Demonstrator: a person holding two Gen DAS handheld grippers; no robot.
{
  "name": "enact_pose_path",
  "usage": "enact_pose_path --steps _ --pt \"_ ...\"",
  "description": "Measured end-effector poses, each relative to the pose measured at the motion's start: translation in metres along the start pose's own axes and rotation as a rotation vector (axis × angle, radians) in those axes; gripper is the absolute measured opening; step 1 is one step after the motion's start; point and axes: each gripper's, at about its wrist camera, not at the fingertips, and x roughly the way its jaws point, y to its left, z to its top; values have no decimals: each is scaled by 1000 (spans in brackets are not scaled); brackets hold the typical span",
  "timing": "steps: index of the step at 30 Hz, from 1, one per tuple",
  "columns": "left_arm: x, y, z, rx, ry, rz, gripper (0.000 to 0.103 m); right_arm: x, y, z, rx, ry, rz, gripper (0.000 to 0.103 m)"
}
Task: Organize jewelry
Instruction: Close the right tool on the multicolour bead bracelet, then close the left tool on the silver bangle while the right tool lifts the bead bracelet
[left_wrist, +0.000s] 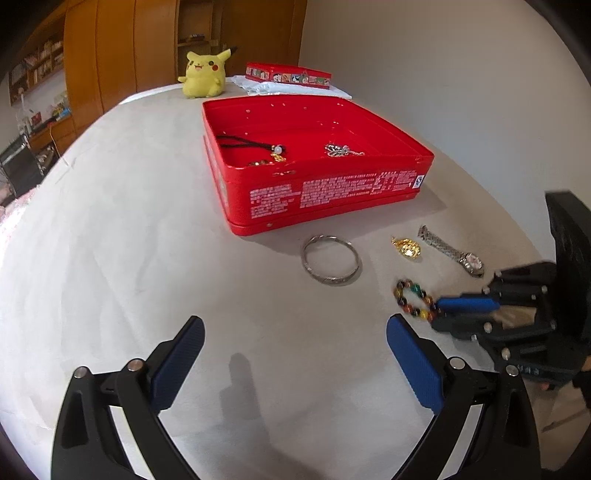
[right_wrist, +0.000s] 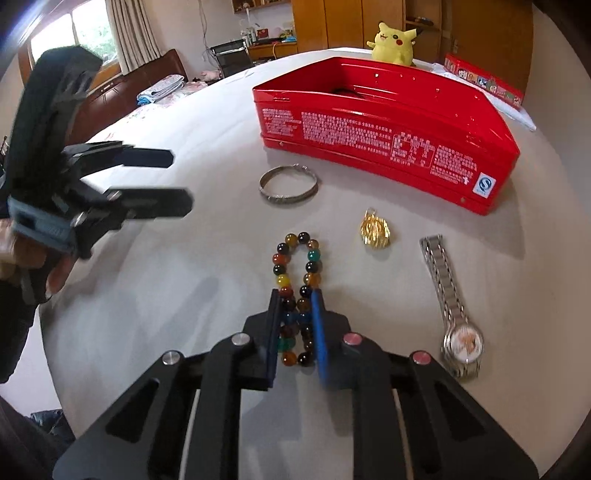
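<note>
I count four loose pieces on the white worktop (left_wrist: 147, 258), near the one open red tin (left_wrist: 317, 184): one bead bracelet (right_wrist: 297, 295), one silver bangle (right_wrist: 289, 187), one gold pendant (right_wrist: 375, 232) and one silver watch (right_wrist: 450, 306). Inside the tin I see one black cord necklace (left_wrist: 251, 146) on the left and one silver chain piece (left_wrist: 338, 150) to its right. Far behind it sit one yellow plush toy (left_wrist: 203, 74) and one red lid (left_wrist: 288, 75). My right tool (right_wrist: 295, 295) is almost shut, with its two blue pads squeezing the near part of the bead bracelet, which lies on the worktop. My left tool (left_wrist: 295, 332) is wide open and holds nothing, hanging above bare worktop left of the beads.
</note>
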Motion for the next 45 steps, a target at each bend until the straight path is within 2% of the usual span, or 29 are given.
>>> enact_pose_path --steps 7,11,19,21,26,30,45 --pt "31 -17 22 6 26 -53 98 -10 -6 -11 43 -16 25 14" --pt "61 -23 30 17 71 -34 97 -12 -13 -15 75 -19 50 14" --pt "71 -33 34 55 66 42 94 -13 -22 -19 106 -31 80 15" --pt "71 -35 34 60 63 60 89 -13 -23 -19 109 -31 84 15" --pt "64 -34 33 62 51 80 65 -13 -24 -19 113 -30 92 15" --pt "61 -33 32 64 41 81 50 -12 -24 -19 119 -29 96 15" --pt "53 -36 26 77 26 58 49 -14 -24 -20 139 -34 98 15"
